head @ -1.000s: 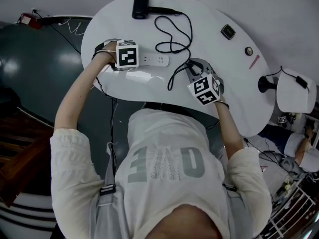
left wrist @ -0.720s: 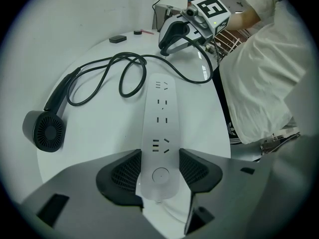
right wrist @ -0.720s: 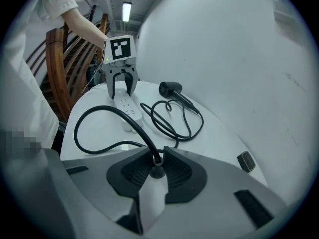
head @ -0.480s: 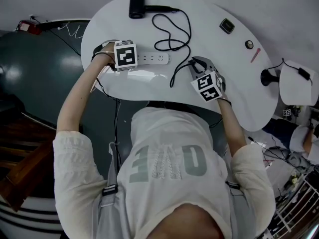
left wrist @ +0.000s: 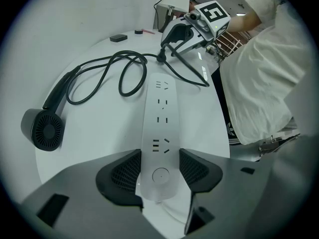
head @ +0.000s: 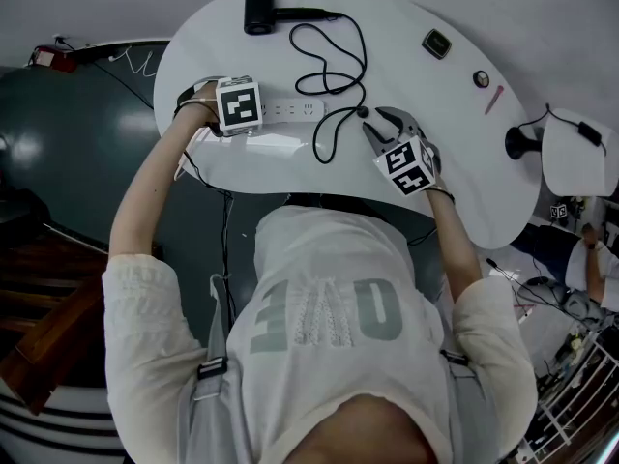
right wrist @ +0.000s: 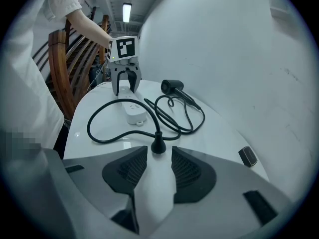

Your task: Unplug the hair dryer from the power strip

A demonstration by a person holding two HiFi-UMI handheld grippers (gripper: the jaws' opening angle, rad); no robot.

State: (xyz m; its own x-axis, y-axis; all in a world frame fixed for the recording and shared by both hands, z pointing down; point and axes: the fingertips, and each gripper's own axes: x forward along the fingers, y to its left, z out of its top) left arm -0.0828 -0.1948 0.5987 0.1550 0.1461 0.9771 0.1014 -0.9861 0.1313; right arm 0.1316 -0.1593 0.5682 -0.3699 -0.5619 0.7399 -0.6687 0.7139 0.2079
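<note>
My left gripper [left wrist: 160,171] is shut on the near end of the white power strip [left wrist: 160,128], which lies flat on the white table [head: 435,177]; its sockets are bare. The black plug [right wrist: 158,146] rests on the table just ahead of my right gripper [right wrist: 159,166], whose jaws have just been opening and do not press on it. From the plug, the cord [head: 338,61] loops back to the black hair dryer [head: 258,10] at the table's far edge. In the head view the right gripper [head: 372,124] sits right of the power strip [head: 295,110], with the plug [head: 363,112] at its tips.
A small black device [head: 437,43], a round knob [head: 481,78] and a red pen [head: 494,100] lie on the table's right side. A white stand [head: 571,167] sits beyond the right edge. Dark floor and wooden rails lie to the left.
The right gripper's jaws have parted and let go of the plug, which now lies on the table at their tips. The cord's loop has slid left. The left gripper has stayed put.
</note>
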